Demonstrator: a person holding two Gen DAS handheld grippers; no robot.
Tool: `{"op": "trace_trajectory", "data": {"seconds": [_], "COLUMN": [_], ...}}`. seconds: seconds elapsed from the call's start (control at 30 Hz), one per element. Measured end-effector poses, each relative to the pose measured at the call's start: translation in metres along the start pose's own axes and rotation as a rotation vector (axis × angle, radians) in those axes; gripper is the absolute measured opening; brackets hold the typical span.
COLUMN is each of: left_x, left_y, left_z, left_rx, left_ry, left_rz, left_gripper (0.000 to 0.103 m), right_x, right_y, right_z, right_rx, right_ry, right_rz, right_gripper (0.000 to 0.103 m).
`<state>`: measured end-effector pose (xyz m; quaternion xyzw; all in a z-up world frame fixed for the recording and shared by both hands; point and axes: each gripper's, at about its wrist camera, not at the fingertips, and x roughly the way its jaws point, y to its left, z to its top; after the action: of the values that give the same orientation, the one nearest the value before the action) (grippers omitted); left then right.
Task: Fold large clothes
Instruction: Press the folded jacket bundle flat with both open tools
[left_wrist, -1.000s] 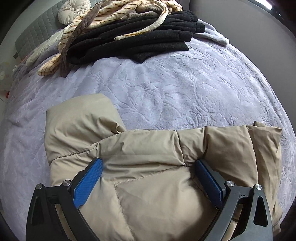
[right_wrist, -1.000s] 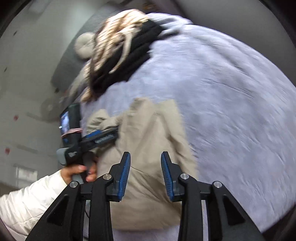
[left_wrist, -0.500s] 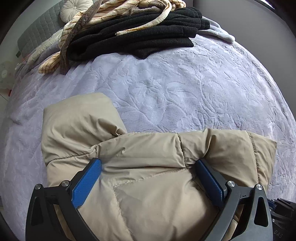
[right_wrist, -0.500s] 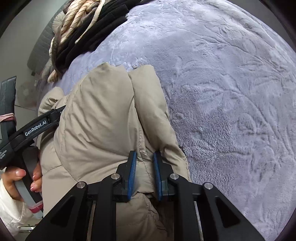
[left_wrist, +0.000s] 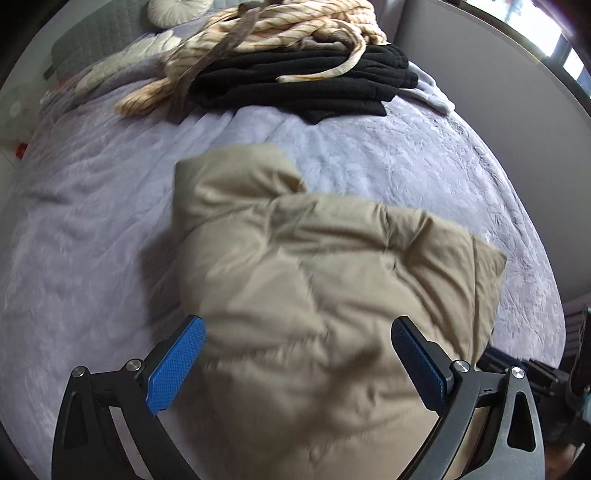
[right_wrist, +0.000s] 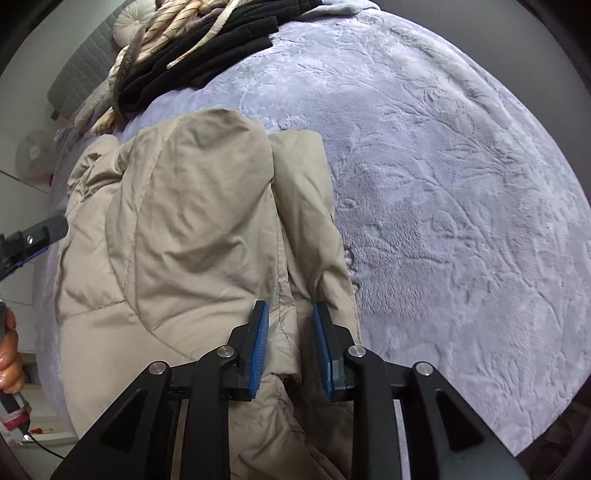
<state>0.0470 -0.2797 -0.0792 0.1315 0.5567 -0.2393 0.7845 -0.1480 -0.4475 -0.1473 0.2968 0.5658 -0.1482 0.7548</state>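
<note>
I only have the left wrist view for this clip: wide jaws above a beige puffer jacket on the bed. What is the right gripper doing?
Observer: The right gripper straddles a raised fold of the beige jacket. Its jaws are opening, with the fabric between them.
Operator: Where on the jacket is that fold?
Observer: Along the side next to the bare lilac blanket, where a narrow strip lies beside the main panel.
Operator: Any sign of the person?
Observer: Yes, the left hand shows at the picture's left edge, wrapped around a handle.
</note>
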Motion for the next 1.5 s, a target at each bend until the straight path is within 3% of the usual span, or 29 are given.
{"op": "trace_trajectory", "data": {"seconds": [0.33,0.5,0.8,0.93,1.27,1.4,1.5], "left_x": [-0.009,-0.008,-0.003,-0.002,0.002,0.008,0.008], "left_y": [0.028,0.037,0.046,0.048,0.064,0.075,0.076], "left_z": [-0.061,-0.070,-0.076,-0.077,-0.080,-0.082,-0.082], "left_rx": [-0.090,-0.146,-0.193,-0.189,-0.214,-0.250,-0.250], "left_ry": [0.099,0.096,0.098,0.106,0.123,0.151,0.146], "left_rz": [-0.014,-0.046,-0.076,-0.077,-0.131,-0.201,-0.205], "left_gripper": [0.101,0.102,0.102,0.102,0.102,0.102,0.102], "right_x": [-0.019,-0.013,-0.016,-0.026,-0.017,-0.014,-0.011], "right_y": [0.003,0.006,0.001,-0.006,-0.030,-0.039,-0.044], "right_z": [-0.005,-0.003,-0.003,0.001,0.001,0.005,0.009], "right_rx": [-0.010,-0.024,-0.010,0.006,0.088,0.106,0.101], "right_ry": [0.017,0.030,0.028,0.007,0.005,0.005,0.020], "right_rz": [-0.008,-0.026,-0.025,0.025,0.148,0.164,0.169], "right_gripper": [0.043,0.046,0.062,0.084,0.086,0.086,0.086]}}
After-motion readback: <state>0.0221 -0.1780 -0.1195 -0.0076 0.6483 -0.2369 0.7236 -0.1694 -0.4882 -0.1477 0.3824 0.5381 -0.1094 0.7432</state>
